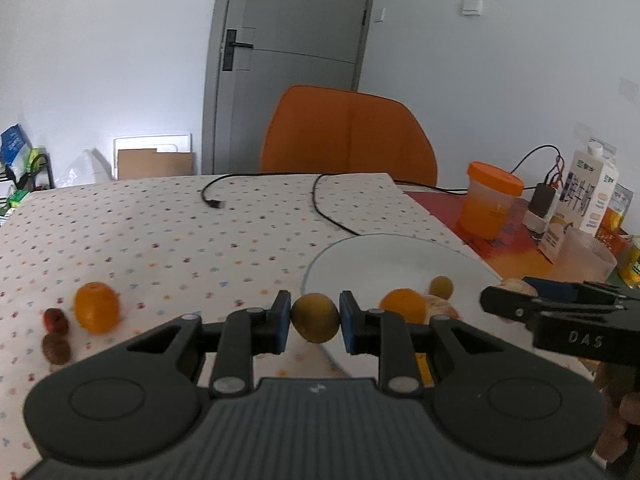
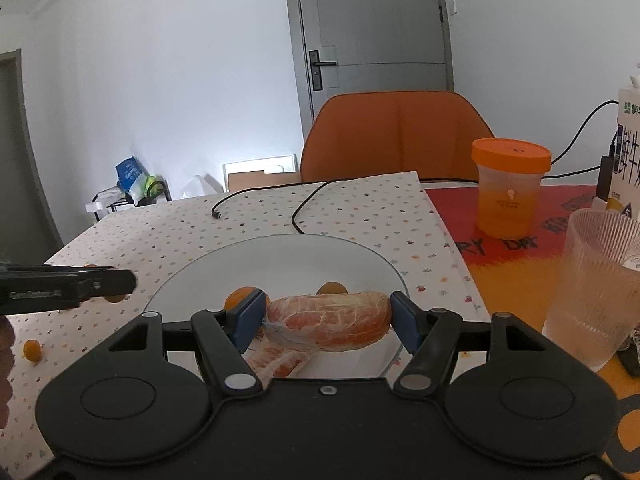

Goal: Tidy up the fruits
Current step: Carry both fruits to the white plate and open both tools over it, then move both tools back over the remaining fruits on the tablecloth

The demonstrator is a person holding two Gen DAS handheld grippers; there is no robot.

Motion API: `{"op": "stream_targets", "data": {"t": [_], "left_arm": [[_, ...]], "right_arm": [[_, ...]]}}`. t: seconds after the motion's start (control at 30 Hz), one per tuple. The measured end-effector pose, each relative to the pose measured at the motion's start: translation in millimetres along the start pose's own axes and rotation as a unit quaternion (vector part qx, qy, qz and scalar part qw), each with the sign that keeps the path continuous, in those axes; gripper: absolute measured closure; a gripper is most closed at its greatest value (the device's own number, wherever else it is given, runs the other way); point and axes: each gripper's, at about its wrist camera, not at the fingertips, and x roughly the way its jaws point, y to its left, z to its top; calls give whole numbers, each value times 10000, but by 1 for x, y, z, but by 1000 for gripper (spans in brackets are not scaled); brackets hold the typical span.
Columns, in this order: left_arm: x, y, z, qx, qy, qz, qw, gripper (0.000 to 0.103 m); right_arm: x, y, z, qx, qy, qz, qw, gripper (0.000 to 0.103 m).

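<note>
Your left gripper (image 1: 315,322) was clamped on a small round olive-green fruit (image 1: 315,318), blue pads pressed to its two sides, holding it at the near-left edge of the round white plate (image 1: 384,252). Held across its widest part like that, the fruit looked unlikely to roll out, and you seemed to be carrying it toward the plate.

Your right gripper (image 2: 328,320) had its jaws closed on a peeled orange citrus segment with white pith (image 2: 330,320), gripped end to end over the near part of the same plate. More peeled pieces (image 2: 276,362) lay beneath it, with a small round orange fruit (image 2: 236,298) and a small yellowish fruit (image 2: 331,288) further in, so the plate appeared to serve as the collecting spot.

Off to the left, on the dotted white tablecloth (image 1: 160,232), a larger orange fruit (image 1: 97,307), a small red fruit (image 1: 56,319) and a small brown fruit (image 1: 56,348) sat close together, not yet gathered. A ribbed clear glass tumbler (image 2: 596,292) stood just beside the plate on the right, something your right gripper would have needed to avoid.
</note>
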Motion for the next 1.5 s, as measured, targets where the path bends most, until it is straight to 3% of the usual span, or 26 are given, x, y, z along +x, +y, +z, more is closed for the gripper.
{"op": "stream_targets", "data": {"t": [0.27,0.43,0.53,0.6,0.67,1.23,1.5], "left_arm": [[2,1,0,-120,20,-125,9998,75],[-8,20,-3,-285,43,72,9996,71],[-15,34,-5,-417,41,210,9989,61],[-21,44,-8,-481,17,326,9983,47],[-27,54,-11,-577,-22,432,9974,44],[-58,97,-25,-773,-22,931,9926,33],[-72,115,-33,-838,23,1167,9896,23]], "right_arm": [[3,7,0,-115,46,83,9999,38],[5,10,3,-20,131,76,9999,37],[4,16,5,-65,90,68,9999,33],[3,21,7,-110,60,101,9999,32],[3,27,9,-136,40,120,9998,29],[5,64,4,-164,107,519,9985,23],[6,84,4,-251,224,765,9965,10]]}}
